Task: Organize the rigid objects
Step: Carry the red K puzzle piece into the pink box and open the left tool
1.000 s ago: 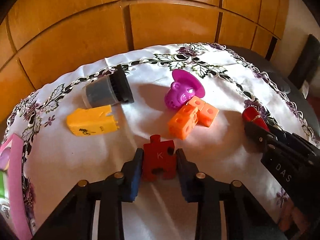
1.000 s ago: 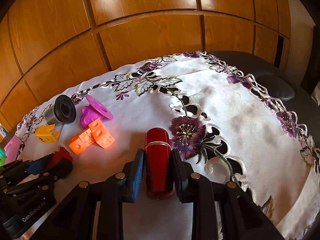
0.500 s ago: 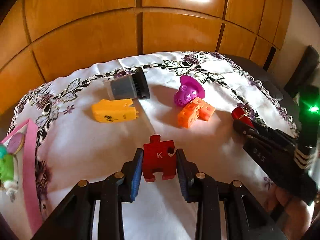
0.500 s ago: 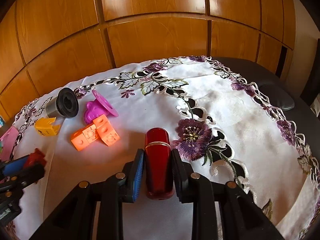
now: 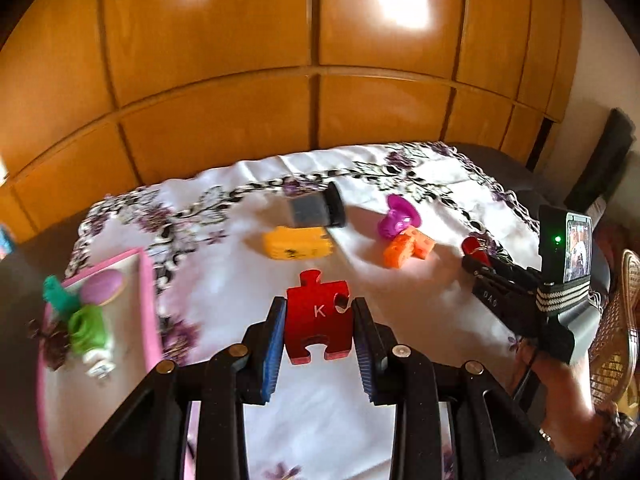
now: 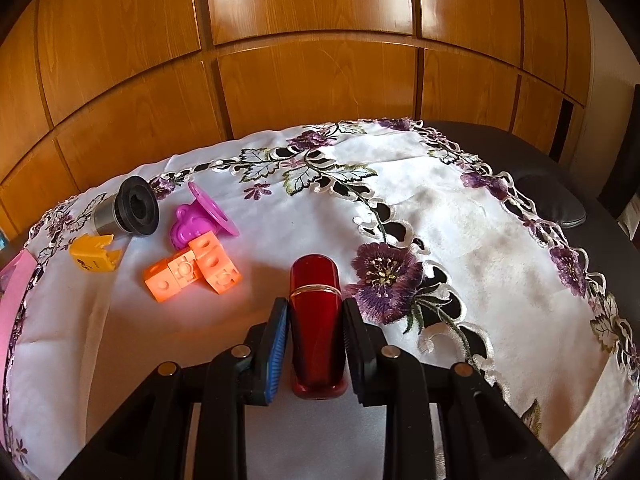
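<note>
My left gripper (image 5: 319, 320) is shut on a red puzzle piece (image 5: 318, 318) marked K, held above the white embroidered cloth (image 5: 224, 280). My right gripper (image 6: 315, 320) is shut on a dark red lipstick-like tube (image 6: 316, 312) and also shows at the right of the left wrist view, as the right gripper (image 5: 470, 256). On the cloth lie a yellow block (image 5: 298, 243), a grey and black cylinder (image 5: 316, 210), a purple flanged toy (image 5: 396, 218) and joined orange cubes (image 5: 406, 247). A pink tray (image 5: 149, 300) at the left holds several small toys.
Wooden wall panels (image 6: 312, 80) rise behind the table. The cloth's right half with purple flower embroidery (image 6: 384, 276) carries no objects. A dark table edge (image 6: 560, 184) and a dark cushion-like shape (image 6: 556, 204) lie at the far right. A person's hand (image 5: 568, 412) holds the right gripper.
My left gripper has lifted and drawn back to the left with the puzzle piece; the pink tray has come into its view. It has left the right wrist view. The right gripper stayed put.
</note>
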